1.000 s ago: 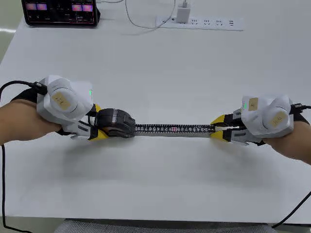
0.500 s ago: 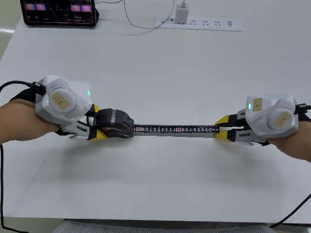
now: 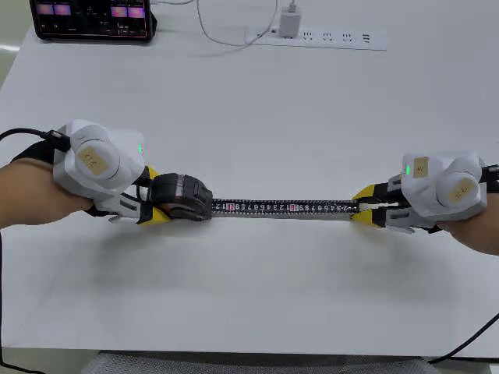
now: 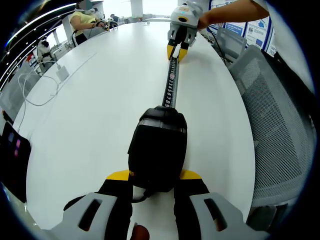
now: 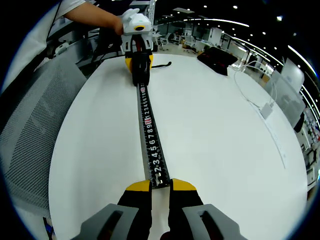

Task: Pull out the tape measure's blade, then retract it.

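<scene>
A black tape measure case rests on the white table, with my left gripper shut on its rear end. Its dark blade with white numerals runs rightward, just above the tabletop. My right gripper is shut on the blade's tip. In the right gripper view the case sits far off, held by the left gripper. In the left gripper view the blade leads away toward the right gripper.
A black device with lit screens stands at the back left. A white power strip with a plugged charger and cable lies at the back centre. A grey mesh chair stands by the table's near edge.
My right gripper has moved to the right with the blade's tip, so more blade is drawn out. The left gripper and case have stayed nearly still.
</scene>
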Available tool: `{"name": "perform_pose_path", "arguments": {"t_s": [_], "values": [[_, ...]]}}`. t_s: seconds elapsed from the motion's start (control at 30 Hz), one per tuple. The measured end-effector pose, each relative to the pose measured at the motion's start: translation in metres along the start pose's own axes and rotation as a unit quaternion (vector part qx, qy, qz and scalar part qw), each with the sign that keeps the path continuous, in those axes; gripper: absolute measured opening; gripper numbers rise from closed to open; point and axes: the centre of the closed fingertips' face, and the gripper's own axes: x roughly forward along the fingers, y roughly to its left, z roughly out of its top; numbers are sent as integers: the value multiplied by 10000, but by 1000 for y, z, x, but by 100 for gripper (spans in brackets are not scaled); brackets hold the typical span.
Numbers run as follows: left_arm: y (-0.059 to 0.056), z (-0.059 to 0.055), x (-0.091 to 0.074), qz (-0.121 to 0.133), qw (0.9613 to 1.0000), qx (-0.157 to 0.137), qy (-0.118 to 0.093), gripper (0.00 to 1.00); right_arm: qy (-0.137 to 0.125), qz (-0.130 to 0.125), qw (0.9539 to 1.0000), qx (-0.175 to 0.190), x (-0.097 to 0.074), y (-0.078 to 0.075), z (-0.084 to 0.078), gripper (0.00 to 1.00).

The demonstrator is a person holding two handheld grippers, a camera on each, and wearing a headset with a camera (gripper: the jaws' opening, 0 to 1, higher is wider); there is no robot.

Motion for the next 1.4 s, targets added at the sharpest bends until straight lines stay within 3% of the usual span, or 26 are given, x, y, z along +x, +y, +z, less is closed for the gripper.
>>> {"name": "perform_pose_path", "arguments": {"t_s": [0.43, 0.93, 1.4], "values": [[0, 0, 0, 5, 10000, -10, 8, 27, 118, -8, 9999, 34, -6, -3, -10, 7], [0, 2, 0, 34, 9999, -158, 30, 27, 309, 277, 9990, 174, -3, -4, -10, 10], [0, 2, -1, -1, 9998, -217, 24, 28, 392, 336, 9986, 103, -3, -3, -11, 10]]}}
